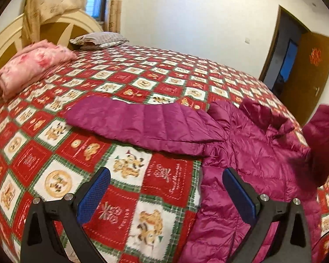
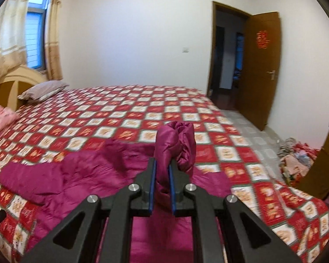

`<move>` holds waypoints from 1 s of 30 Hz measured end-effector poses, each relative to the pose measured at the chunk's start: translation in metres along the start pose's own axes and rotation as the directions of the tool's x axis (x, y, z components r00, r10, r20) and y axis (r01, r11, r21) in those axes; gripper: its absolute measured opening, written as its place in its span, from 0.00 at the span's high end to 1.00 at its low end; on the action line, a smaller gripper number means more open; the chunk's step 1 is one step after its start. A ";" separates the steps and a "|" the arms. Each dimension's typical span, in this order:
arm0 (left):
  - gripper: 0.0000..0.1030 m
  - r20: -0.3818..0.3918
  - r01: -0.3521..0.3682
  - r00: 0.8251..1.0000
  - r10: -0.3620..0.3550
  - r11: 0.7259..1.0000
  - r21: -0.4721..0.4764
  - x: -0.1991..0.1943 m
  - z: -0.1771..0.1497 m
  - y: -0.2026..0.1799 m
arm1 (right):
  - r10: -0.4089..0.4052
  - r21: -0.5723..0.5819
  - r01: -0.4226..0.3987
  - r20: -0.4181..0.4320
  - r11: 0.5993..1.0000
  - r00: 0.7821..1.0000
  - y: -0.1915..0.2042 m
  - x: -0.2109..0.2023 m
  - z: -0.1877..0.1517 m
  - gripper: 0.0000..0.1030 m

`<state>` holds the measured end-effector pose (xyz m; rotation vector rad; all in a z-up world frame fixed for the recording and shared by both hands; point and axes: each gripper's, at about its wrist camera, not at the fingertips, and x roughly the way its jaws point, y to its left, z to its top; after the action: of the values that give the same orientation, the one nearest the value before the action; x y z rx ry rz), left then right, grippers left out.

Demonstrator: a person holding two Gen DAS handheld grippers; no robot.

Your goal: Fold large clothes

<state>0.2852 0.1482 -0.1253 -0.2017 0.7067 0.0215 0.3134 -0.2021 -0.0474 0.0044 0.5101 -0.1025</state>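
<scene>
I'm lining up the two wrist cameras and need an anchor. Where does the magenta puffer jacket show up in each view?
Left wrist: the magenta puffer jacket fills the centre and lower right, one sleeve stretched leftward.
Right wrist: it lies across the lower left and centre, one bunched part pinched in the right gripper.
Shared landmark: the grey striped pillow by the headboard.

Both wrist cameras look across the bed (image 1: 155, 70) toward the far wall, the left low and close above the quilt, sharing the magenta jacket (image 2: 61, 175).
</scene>
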 end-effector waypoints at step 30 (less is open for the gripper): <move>0.01 -0.013 0.000 1.000 0.002 0.992 0.123 0.015 0.006 -0.024 | 0.121 0.152 -0.106 -0.090 0.983 0.989 -0.040 0.027 -0.040 0.62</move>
<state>0.3025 0.1251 -0.1259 -0.0833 0.7183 -0.0224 0.3139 -0.2438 -0.0945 0.1832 0.5988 -0.0281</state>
